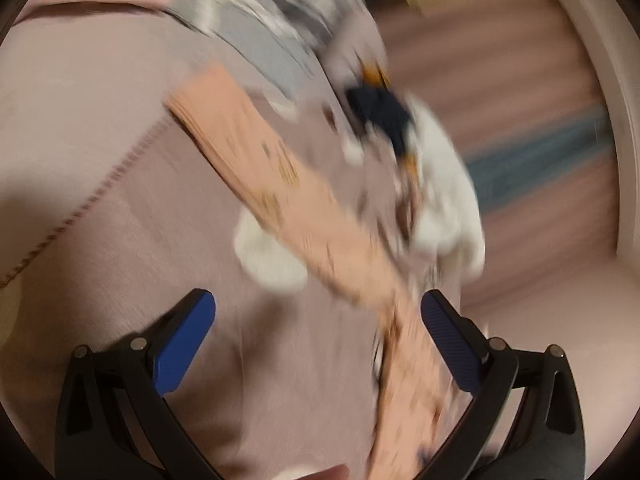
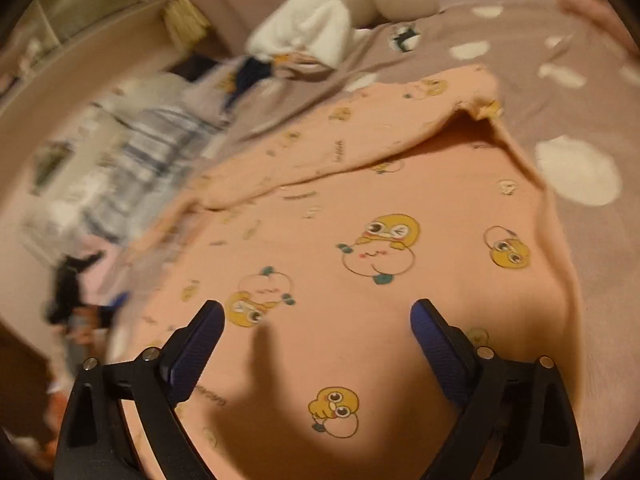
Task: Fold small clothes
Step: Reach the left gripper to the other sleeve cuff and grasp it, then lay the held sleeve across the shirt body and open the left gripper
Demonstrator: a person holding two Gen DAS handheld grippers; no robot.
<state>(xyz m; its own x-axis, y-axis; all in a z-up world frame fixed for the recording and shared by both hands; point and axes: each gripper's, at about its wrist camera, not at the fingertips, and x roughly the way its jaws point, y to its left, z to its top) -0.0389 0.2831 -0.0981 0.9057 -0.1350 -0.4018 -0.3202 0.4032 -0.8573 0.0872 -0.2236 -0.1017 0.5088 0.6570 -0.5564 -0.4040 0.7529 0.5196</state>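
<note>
1. Bedding fills both views: a mauve bedspread (image 2: 580, 92) with white cloud patches covers the bed, and in the left wrist view the same bedspread (image 1: 100, 128) shows a stitched seam.
2. Striped grey-and-white clothes (image 1: 256, 8) lie heaped at the far side, blurred; a white plush toy (image 2: 344, 8) rests on the bed beyond the garment.
3. The peach garment (image 2: 360, 216), printed with yellow cartoon faces, lies spread flat on the bedspread, one upper edge folded over itself.
4. In the left wrist view the peach garment (image 1: 288, 184) appears as a long blurred strip.
5. The left gripper (image 1: 318, 300) has its tongs wide apart, holding nothing.
6. The right gripper (image 2: 318, 308) hovers over the garment, tongs likewise spread and empty.
</note>
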